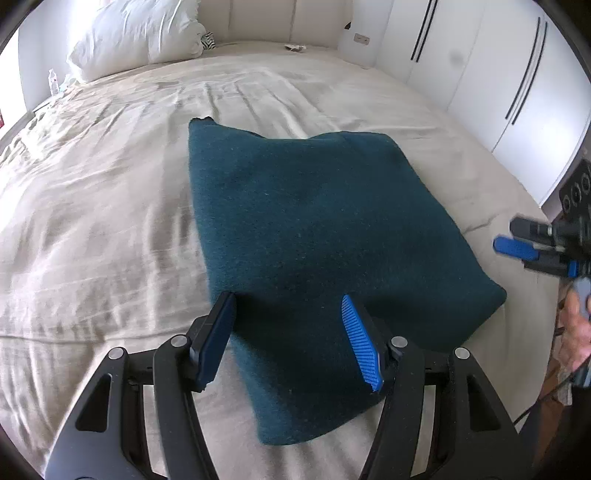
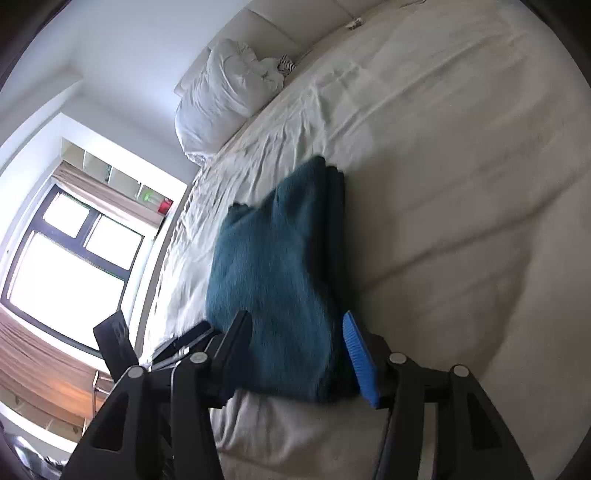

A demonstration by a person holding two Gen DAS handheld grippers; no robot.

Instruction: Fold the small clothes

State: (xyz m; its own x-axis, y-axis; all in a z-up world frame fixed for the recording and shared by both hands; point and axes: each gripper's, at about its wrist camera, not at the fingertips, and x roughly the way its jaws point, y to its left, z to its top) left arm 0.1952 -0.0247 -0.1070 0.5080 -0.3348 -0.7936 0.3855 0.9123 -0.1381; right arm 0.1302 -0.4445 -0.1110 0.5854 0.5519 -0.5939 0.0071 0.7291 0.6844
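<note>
A dark teal cloth (image 1: 314, 221) lies folded into a thick rectangle on the beige bed sheet (image 1: 110, 184). My left gripper (image 1: 290, 301) hangs open over its near left corner, the blue pads standing wide apart and pressing on nothing. In the right wrist view the same teal cloth (image 2: 273, 266) shows its stacked layers along the right edge. My right gripper (image 2: 295, 317) is open just off the cloth's near end, with the fabric in line between its fingers but untouched. From the left wrist view the right gripper (image 1: 524, 258) sits beside the cloth's right side.
A white pillow (image 1: 136, 33) rests against the padded headboard (image 1: 258, 18) at the far end. White wardrobe doors (image 1: 480, 74) line the right of the bed. A bright window (image 2: 62, 258) is beyond the bed's other side. A person's hand (image 1: 576, 332) holds the right gripper.
</note>
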